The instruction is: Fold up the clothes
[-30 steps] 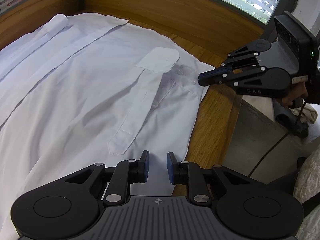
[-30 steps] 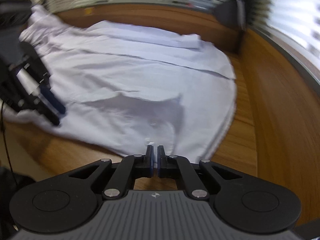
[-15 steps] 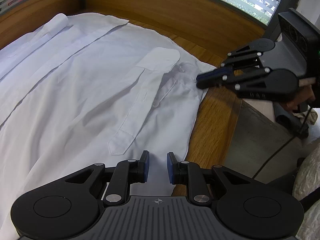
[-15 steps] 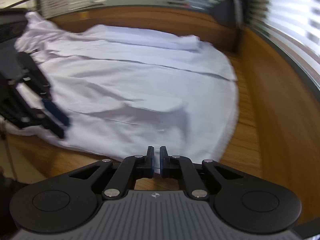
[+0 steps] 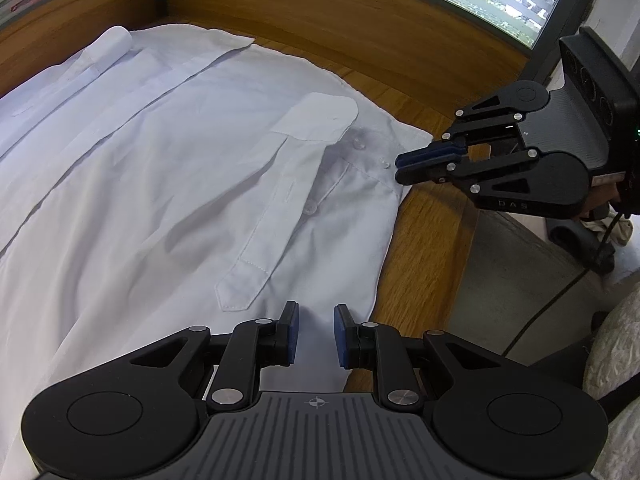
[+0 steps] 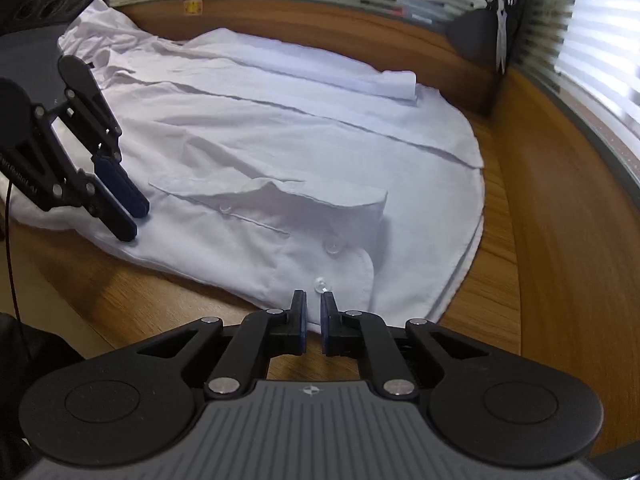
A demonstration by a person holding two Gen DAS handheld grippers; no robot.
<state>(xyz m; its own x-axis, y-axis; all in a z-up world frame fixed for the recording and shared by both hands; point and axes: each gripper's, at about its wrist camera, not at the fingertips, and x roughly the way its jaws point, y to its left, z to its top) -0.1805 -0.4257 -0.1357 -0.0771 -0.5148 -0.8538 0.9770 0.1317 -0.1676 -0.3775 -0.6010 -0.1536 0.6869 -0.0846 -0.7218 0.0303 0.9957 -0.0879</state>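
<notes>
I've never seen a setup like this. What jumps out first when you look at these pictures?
A white shirt lies spread over most of a wooden desk, one buttoned sleeve cuff folded across it. Two black pincer-like grippers hover at its near edge: the left gripper with jaws apart, the right gripper with only a narrow gap.

I'm working at an office desk (image 6: 560, 216), a curved wooden top with a raised wooden rim. Slatted blinds (image 6: 592, 40) cover the windows behind it, scissors (image 6: 500, 20) hang at the corner, and a chair's caster (image 5: 576, 236) stands on the floor beside me.
</notes>
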